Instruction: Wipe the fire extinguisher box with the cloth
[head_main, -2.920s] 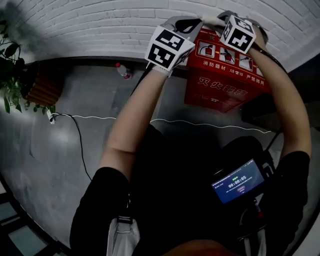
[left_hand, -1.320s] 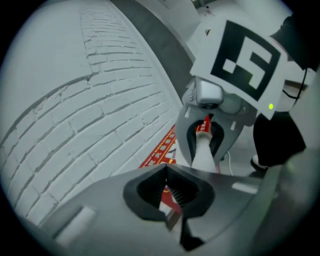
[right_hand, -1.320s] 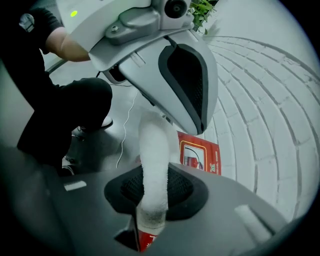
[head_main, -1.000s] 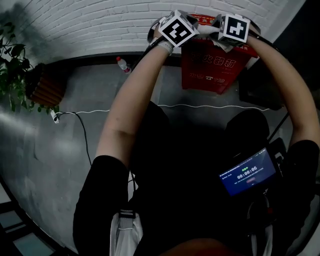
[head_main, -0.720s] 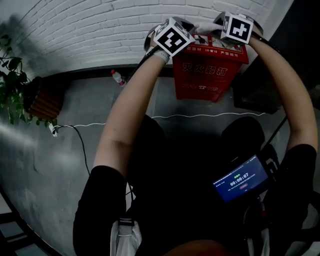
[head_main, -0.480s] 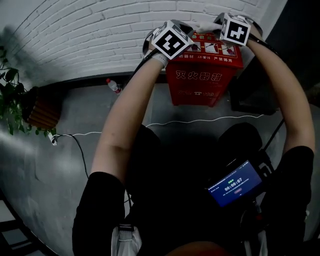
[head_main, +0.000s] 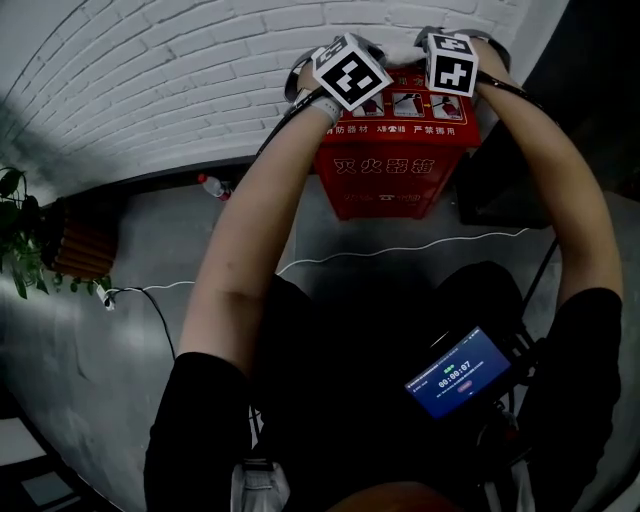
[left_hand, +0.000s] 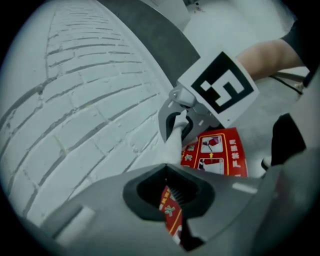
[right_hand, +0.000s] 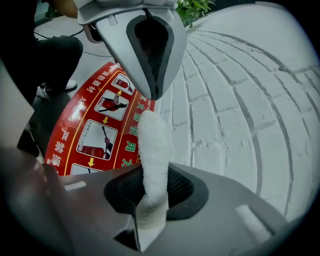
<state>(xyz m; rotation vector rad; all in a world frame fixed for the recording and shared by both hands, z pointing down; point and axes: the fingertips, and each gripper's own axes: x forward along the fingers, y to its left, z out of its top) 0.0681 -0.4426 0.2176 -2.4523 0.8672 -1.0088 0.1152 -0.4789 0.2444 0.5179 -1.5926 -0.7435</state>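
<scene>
**Item 1. Fire extinguisher box**: red and rectangular, with printed characters on its front. The top panel carries a row of framed instruction pictograms. It stands on the grey floor, against the white brick wall. It is closed, so its contents do not show.

**Item 2. Cloth**: white, with a nubby towelling pile, pulled into a narrow strip. It spans from one gripper to the other above the rear edge of the box top, close to the wall.

**Item 3. Left gripper**: grey moulded body with a black-and-white marker cube. Its jaws are closed on one end of the cloth.

**Item 4. Right gripper**: same build. Its jaws are clamped on the other end, with a flat tail of cloth poking out behind the ribbed pads.

**Item 5. Planter**: brown and slatted, at the far left. It holds a leafy green plant.

**Item 6. Bottle**: clear plastic with a red cap, lying at the wall base.

**Item 7. Cable**: thin and white, trailing across the floor in front of the box.
</scene>
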